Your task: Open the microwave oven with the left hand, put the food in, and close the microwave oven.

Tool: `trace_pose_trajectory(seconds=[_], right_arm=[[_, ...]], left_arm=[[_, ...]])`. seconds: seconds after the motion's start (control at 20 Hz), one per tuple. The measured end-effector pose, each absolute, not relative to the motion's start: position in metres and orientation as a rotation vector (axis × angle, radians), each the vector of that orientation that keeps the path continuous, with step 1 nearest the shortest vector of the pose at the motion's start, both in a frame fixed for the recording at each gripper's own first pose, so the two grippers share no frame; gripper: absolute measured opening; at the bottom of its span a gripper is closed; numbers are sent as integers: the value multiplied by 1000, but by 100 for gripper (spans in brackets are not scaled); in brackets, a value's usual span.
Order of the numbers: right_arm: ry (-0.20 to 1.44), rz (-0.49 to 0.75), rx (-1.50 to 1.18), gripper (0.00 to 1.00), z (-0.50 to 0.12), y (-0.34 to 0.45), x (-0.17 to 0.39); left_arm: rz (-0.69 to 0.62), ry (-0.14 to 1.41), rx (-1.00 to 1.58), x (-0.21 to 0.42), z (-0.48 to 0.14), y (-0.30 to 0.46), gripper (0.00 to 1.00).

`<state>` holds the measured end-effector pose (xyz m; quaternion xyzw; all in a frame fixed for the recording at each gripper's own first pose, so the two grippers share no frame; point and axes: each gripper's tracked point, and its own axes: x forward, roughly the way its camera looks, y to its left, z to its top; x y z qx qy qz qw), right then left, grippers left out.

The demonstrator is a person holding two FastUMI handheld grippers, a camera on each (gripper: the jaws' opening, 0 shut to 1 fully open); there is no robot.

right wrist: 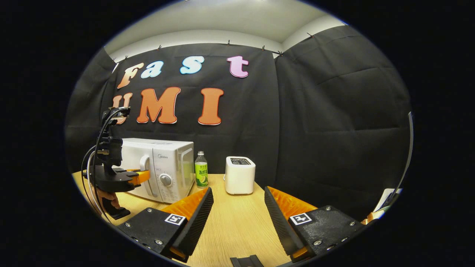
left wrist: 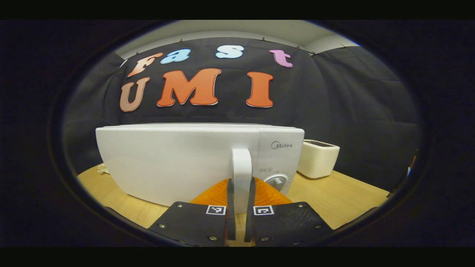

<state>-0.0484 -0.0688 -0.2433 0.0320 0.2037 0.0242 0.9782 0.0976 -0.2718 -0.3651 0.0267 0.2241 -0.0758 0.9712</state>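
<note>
On a wooden table (right wrist: 230, 222), the left gripper (left wrist: 241, 200) closes its fingers (left wrist: 230, 207) narrowly on the upright door handle (left wrist: 241, 167) of the white microwave oven (left wrist: 178, 163), whose door is shut. In the right gripper view, the right gripper (right wrist: 237, 218) hangs with fingers spread wide, holding nothing, near a toaster (right wrist: 240, 175) and a bottle (right wrist: 200, 169).

The light wooden table (right wrist: 237, 222) carries a white microwave oven (right wrist: 163, 167), green-labelled bottle (right wrist: 201, 174) and white toaster (right wrist: 240, 175), all beyond the right jaws.
</note>
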Motion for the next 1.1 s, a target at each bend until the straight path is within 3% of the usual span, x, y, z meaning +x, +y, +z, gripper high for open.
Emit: trace_pose_trajectory(seconds=[0.1, 0.15, 0.2, 0.25, 0.4, 0.5, 0.75, 0.85, 0.95, 1.1], right_arm=[[410, 51, 67, 87, -245, -69, -48], [411, 50, 68, 87, -246, -70, -48], [413, 49, 67, 87, -247, -70, -48], [415, 45, 65, 87, -249, -72, -48], [415, 36, 62, 87, -251, -76, -47], [417, 31, 68, 87, -254, -77, -45], [426, 45, 73, 87, -261, -69, -41], [431, 55, 75, 87, -263, -63, -41], [428, 61, 63, 87, -265, -60, -42], [431, 57, 53, 87, -268, -62, -42]], left_arm=[[-168, 484, 77, 94, -377, -277, 23], [-144, 514, 105, 91, -389, -273, 25], [-128, 521, 117, 92, -393, -268, 40], [-109, 513, 120, 97, -393, -263, 43], [-139, 531, 148, 99, -395, -268, 72], [-92, 529, 193, 102, -393, -252, 81], [-95, 512, 108, 104, -390, -253, 80], [-163, 514, 63, 104, -390, -277, 61], [-148, 516, 92, 104, -390, -275, 24], [-169, 515, 66, 104, -389, -275, 11]])
